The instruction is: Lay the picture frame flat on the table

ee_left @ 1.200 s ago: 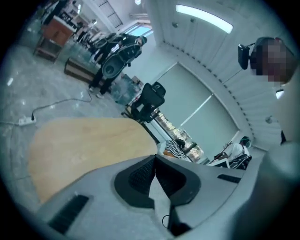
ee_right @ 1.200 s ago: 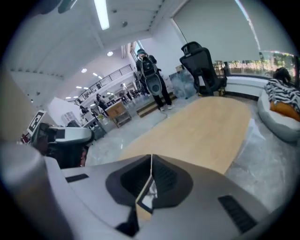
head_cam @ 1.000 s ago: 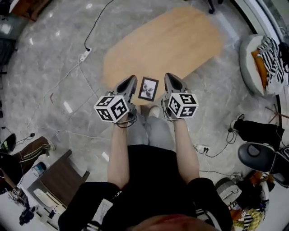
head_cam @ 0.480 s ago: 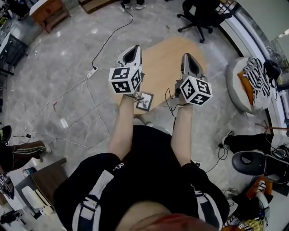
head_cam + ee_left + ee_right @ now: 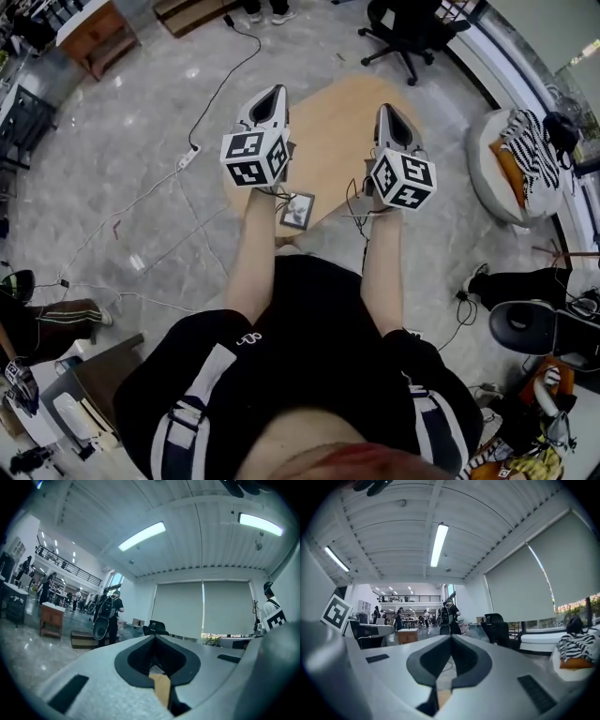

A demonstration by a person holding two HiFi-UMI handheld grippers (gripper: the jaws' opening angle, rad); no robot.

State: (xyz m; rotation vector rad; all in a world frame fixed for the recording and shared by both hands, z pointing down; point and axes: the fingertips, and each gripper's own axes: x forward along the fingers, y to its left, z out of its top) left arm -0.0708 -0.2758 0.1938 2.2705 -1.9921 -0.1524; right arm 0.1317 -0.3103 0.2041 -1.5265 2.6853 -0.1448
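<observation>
I note left tongs (image 5: 275, 92) and right tongs (image 5: 384, 109) both closed, empty, above the tabletop (image 5: 328, 141); picture frame (image 5: 297, 210) at its near edge.

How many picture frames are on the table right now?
1. The picture frame sits at the near edge of the wooden table, beside the person's left forearm. The left gripper and right gripper cover parts of the tabletop, so another may be hidden.

No words, brands, numbers or signs can be read in any view.
</observation>
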